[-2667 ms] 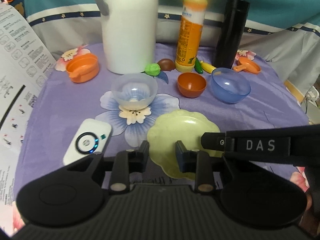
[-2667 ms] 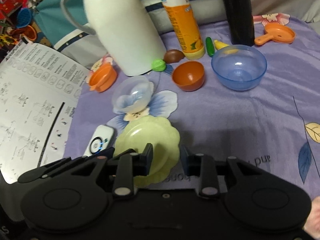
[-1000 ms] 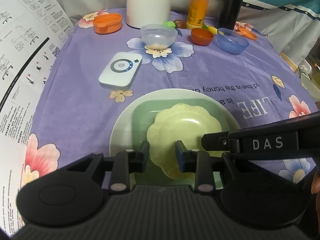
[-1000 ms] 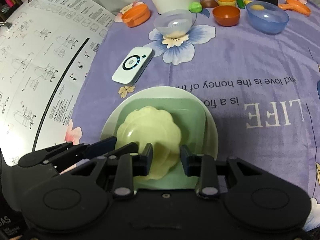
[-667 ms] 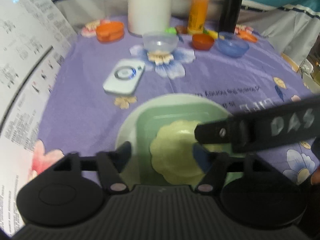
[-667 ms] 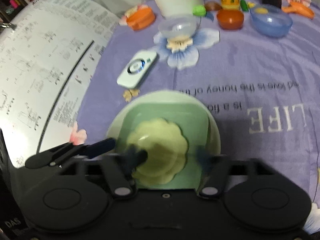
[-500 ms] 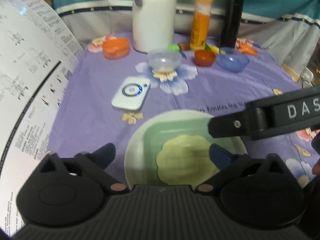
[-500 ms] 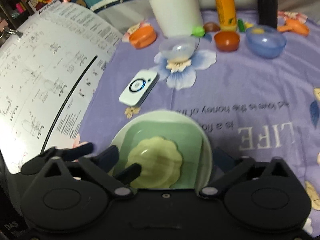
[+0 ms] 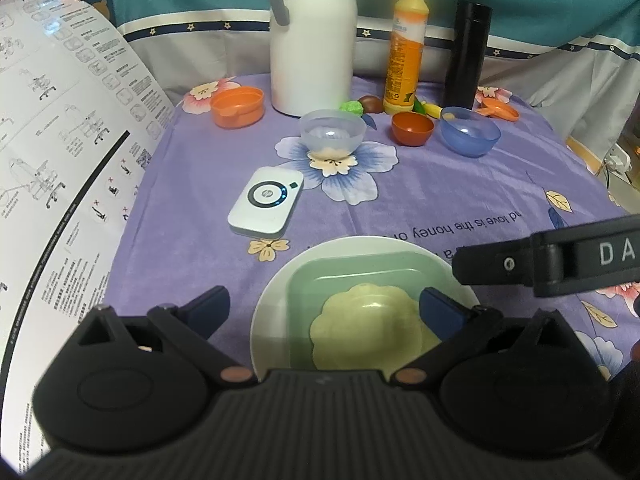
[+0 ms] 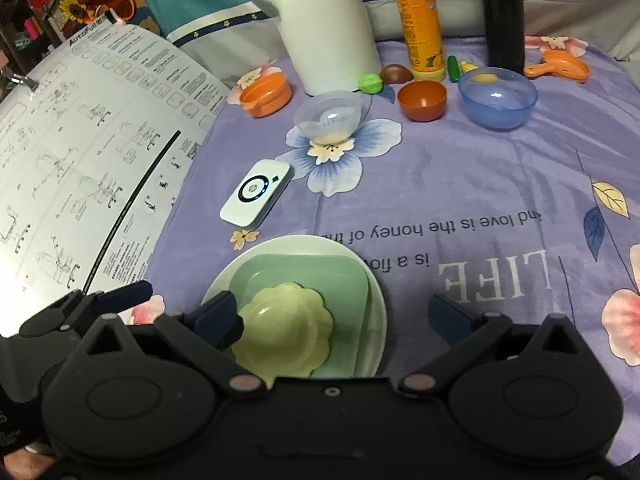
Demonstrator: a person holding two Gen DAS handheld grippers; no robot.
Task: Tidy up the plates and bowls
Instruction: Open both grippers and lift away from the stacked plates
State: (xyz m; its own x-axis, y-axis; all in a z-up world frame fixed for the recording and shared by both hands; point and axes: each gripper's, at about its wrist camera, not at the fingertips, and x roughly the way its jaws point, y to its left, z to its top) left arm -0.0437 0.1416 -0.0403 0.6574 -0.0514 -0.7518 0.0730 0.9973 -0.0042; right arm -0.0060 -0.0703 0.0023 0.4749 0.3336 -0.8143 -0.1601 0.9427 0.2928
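A scalloped yellow plate [image 9: 368, 328] [image 10: 284, 332] lies on a square green plate [image 9: 312, 280] [image 10: 316, 272], which lies on a round white plate [image 9: 276, 300] [image 10: 376, 312] at the near edge of the table. My left gripper [image 9: 324, 308] is open and empty just above the stack. My right gripper [image 10: 336, 316] is open and empty too, beside it. At the back stand a clear bowl [image 9: 332, 132] [image 10: 328, 118], a small red-brown bowl [image 9: 412, 128] [image 10: 422, 100] and a blue bowl [image 9: 470, 130] [image 10: 498, 98].
A white device [image 9: 266, 202] lies left of the middle. A white jug [image 9: 312, 36], orange bottle [image 9: 404, 48] and black flask [image 9: 468, 54] stand at the back, with an orange dish [image 9: 238, 106], an orange scoop [image 10: 560, 65] and small toy foods. A printed sheet [image 9: 60, 160] rises on the left.
Both grippers carried the yellow plate from the middle of the table to the stack, set it on the green plate, opened and let go, then drew back and up.
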